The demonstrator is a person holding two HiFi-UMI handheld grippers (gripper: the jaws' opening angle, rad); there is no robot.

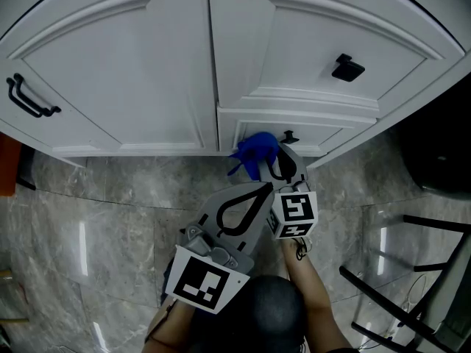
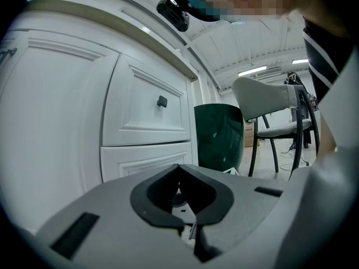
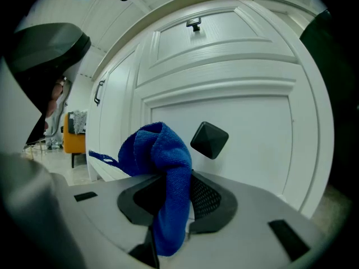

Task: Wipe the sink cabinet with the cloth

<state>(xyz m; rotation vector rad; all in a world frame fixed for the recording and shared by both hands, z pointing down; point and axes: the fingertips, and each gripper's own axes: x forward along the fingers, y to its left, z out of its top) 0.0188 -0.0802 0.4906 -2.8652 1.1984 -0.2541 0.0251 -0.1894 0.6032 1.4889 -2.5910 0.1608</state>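
Left claw (image 2: pixel 179 167) at lower centre of frame, pinched together, empty. Right claw (image 3: pixel 171 178) clamps blue cloth (image 3: pixel 154 150) at white sink cabinet (image 3: pixel 252 122), just beside black knob (image 3: pixel 209 139).

Likely a bathroom mock-up in a hall: white panelled cabinet (image 1: pixel 147 72), marble floor (image 1: pixel 96 219), chair (image 2: pixel 269 102), strip lights (image 2: pixel 252 70) far right.

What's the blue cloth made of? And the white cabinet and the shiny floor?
The blue cloth looks like soft microfibre: fuzzy, nubbly surface, floppy folds. The cabinet looks like painted wood or board, smooth satin white, though paint hides what's underneath. The floor looks like polished marble or marble-look tile: grey veins, mirror-like reflections.
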